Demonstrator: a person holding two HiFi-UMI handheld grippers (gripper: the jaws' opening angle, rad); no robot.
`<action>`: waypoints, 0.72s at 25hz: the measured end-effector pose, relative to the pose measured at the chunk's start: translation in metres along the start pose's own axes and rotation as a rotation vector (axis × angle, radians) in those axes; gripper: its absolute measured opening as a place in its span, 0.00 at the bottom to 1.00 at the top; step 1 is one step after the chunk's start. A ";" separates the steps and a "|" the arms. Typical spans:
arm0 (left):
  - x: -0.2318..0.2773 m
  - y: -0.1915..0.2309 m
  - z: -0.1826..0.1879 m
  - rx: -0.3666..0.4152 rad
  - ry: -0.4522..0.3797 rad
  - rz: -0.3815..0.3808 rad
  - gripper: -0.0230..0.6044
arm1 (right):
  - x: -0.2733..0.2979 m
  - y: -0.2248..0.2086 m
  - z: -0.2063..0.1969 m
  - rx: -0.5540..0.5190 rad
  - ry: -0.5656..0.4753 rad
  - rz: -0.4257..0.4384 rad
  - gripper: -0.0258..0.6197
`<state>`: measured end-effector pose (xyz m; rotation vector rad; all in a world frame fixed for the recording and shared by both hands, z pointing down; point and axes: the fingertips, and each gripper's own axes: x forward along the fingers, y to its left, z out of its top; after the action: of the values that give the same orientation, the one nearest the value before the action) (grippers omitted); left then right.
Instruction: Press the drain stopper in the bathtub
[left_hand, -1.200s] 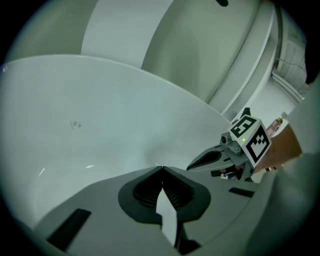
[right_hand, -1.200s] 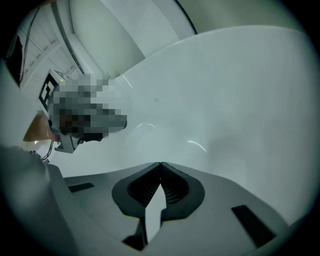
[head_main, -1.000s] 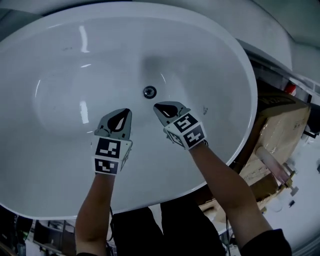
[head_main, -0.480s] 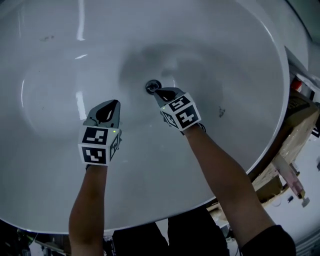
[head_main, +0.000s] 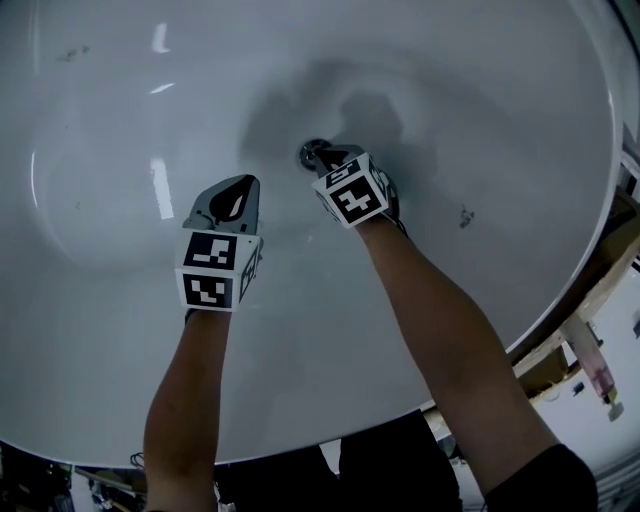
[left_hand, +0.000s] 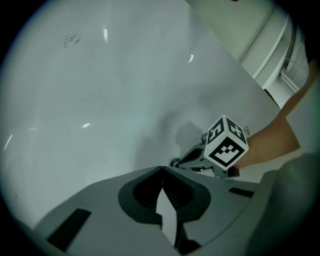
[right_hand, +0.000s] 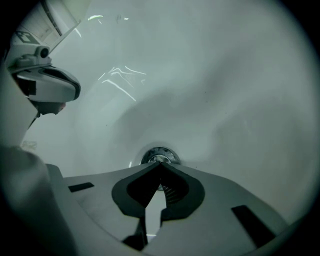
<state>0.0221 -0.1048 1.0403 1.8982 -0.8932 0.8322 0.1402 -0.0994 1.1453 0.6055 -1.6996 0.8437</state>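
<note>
While the left gripper hangs just left of the drain, jaws pressed together on nothing, the right gripper points its own closed, empty jaws down at the drain stopper. Its tips are right at the stopper's near edge, though I can't confirm contact. The stopper sits in the bathtub floor, toward the far side.

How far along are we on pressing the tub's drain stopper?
Done: the right gripper, jaws shut, is lined up with its tips at the drain stopper in the bathtub floor. In hand: the tips reach the stopper's near edge; whether they press yet I cannot tell. Left: the push itself, then pulling away. The left gripper, shut and empty, hangs aside, apart from the drain.
</note>
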 end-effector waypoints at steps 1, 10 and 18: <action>0.001 0.000 -0.001 0.004 0.003 -0.003 0.05 | 0.002 0.000 0.000 -0.004 0.012 -0.008 0.06; 0.009 0.016 -0.001 -0.015 0.002 0.002 0.05 | 0.007 0.000 -0.002 -0.074 0.107 -0.122 0.07; -0.003 0.022 0.006 -0.027 -0.011 0.017 0.05 | 0.002 0.004 0.005 -0.113 0.124 -0.027 0.07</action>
<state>0.0040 -0.1180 1.0444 1.8758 -0.9245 0.8170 0.1339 -0.1004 1.1455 0.4881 -1.6112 0.7456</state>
